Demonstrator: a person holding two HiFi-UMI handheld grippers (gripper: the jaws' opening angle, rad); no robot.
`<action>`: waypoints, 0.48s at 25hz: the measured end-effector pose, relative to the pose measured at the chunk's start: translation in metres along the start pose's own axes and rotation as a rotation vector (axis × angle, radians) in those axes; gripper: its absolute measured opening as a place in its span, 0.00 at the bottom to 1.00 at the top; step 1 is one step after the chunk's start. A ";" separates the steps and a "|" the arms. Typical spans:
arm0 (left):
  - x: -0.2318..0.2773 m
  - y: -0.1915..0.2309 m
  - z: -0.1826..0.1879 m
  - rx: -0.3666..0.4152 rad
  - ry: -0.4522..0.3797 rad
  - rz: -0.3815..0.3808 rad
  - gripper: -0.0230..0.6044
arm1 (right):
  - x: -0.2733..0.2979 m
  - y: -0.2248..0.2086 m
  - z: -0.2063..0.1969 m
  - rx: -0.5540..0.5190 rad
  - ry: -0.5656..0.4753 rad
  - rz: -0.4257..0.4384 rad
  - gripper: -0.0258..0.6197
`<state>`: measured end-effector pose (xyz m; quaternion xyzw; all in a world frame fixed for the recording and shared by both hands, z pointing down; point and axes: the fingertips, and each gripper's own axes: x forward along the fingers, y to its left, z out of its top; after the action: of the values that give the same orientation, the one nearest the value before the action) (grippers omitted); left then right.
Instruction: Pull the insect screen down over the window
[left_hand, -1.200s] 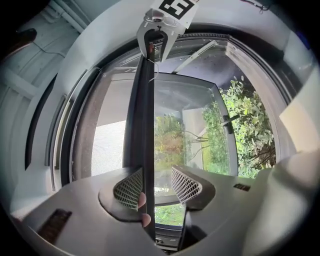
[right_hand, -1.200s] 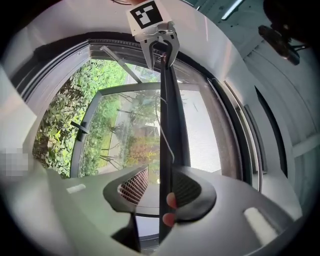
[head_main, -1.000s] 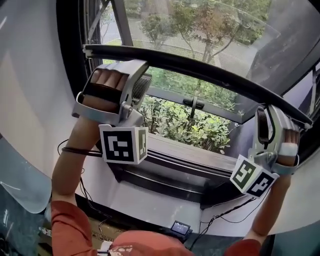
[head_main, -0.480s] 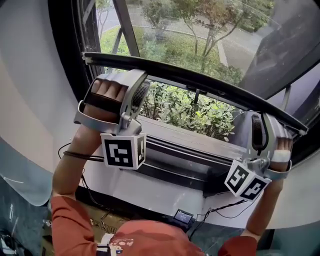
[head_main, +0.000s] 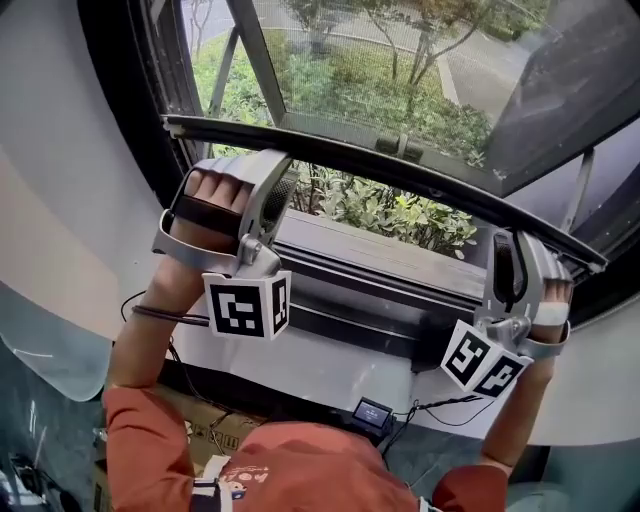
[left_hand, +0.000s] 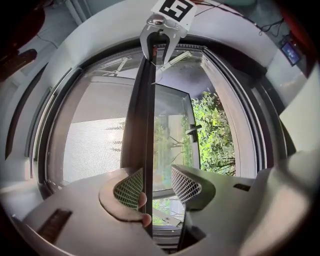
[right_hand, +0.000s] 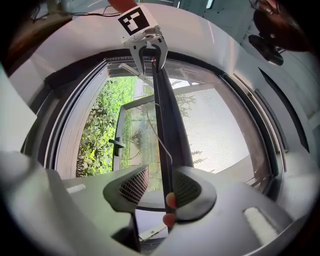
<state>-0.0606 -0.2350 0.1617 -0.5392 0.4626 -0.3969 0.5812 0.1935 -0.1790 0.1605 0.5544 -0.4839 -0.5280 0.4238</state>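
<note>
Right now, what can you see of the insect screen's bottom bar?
The bottom bar is a long, slim, dark rail, metal by its look, running across the window with the grey mesh above it and an open gap below. It passes between the jaws of the left gripper and the right gripper; each has one pad against it, the other clear.

The screen bar (left_hand: 139, 125) is black, its mesh (left_hand: 92, 142) grey, the sleeve (head_main: 140, 450) orange-red.
</note>
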 end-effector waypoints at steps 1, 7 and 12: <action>-0.001 -0.004 0.000 0.000 0.000 -0.008 0.32 | -0.001 0.005 0.000 0.010 0.004 0.006 0.28; -0.008 -0.050 -0.001 0.003 0.004 -0.056 0.32 | -0.012 0.051 -0.002 0.049 0.016 0.047 0.28; -0.015 -0.083 -0.002 -0.002 0.002 -0.125 0.32 | -0.020 0.083 -0.004 0.069 0.017 0.112 0.28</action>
<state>-0.0628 -0.2301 0.2461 -0.5672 0.4291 -0.4325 0.5542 0.1906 -0.1742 0.2458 0.5454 -0.5285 -0.4815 0.4375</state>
